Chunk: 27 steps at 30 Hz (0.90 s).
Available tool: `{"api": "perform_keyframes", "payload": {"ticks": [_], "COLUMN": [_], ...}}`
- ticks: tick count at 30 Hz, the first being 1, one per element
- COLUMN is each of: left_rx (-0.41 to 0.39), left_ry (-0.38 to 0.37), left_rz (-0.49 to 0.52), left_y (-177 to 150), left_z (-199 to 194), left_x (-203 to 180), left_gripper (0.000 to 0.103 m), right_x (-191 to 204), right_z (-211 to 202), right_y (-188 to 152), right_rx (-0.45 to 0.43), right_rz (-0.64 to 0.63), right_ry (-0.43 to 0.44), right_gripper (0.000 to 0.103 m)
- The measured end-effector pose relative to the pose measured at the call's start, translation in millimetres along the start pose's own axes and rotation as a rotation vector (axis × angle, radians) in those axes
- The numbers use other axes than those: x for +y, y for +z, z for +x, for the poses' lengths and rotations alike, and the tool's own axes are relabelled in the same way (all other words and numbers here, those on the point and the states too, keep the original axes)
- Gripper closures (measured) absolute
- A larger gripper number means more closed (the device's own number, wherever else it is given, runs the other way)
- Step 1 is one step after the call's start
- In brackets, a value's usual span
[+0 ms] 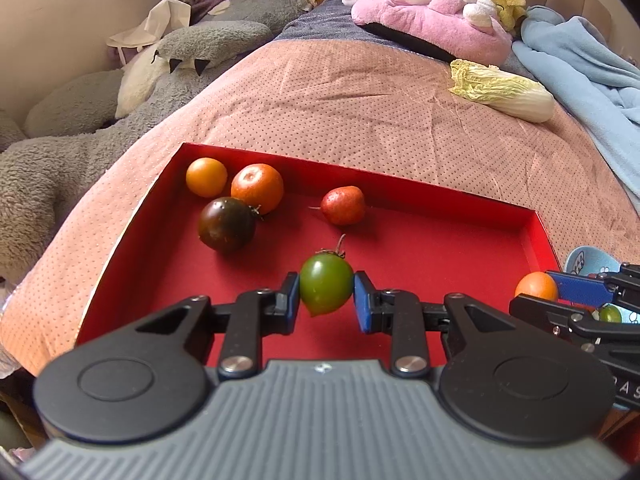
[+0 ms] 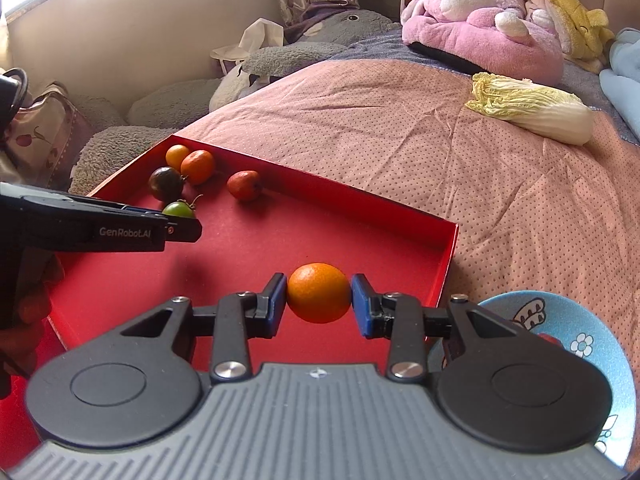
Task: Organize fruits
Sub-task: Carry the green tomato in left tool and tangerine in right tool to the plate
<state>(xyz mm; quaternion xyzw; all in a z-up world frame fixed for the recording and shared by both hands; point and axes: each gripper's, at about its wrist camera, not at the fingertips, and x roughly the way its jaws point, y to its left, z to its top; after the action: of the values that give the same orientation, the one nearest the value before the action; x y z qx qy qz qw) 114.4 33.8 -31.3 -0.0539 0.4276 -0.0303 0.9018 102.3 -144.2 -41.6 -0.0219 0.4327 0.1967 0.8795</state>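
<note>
Both grippers hold fruit above the shallow red cardboard tray (image 1: pixel 536 232).

The left gripper (image 1: pixel 326 294) pinches a green stemmed tomato (image 1: pixel 326 288); the right gripper (image 2: pixel 319 300) clamps a round orange citrus fruit (image 2: pixel 319 298) beside a blue patterned bowl (image 2: pixel 580 344).

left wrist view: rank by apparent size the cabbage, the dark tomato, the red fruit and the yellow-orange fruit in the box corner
1. cabbage, though farthest
2. dark tomato
3. red fruit and yellow-orange fruit look alike; the yellow-orange one lies farther back, so unranked
</note>
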Motion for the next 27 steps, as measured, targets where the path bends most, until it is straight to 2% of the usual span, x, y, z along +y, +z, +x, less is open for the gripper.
{"api": "perform_keyframes", "payload": {"ticks": [9, 27], "left_rx": [-0.009, -0.029], "left_ry": [0.007, -0.021], "left_rz": [0.019, 0.084], "left_y": [-9.2, -6.3], "left_z": [-14.3, -27.8], "left_x": [-15.3, -51.0], "left_gripper": [0.071, 0.071], "right_x": [9.8, -9.9], "right_z": [-27.3, -67.1], "right_y": [-15.1, -20.7], "right_rx": [-0.026, -0.095], "right_rz": [-0.03, 0.016], "right_ry": [0.003, -0.02], "right_gripper": [0.062, 0.062]}}
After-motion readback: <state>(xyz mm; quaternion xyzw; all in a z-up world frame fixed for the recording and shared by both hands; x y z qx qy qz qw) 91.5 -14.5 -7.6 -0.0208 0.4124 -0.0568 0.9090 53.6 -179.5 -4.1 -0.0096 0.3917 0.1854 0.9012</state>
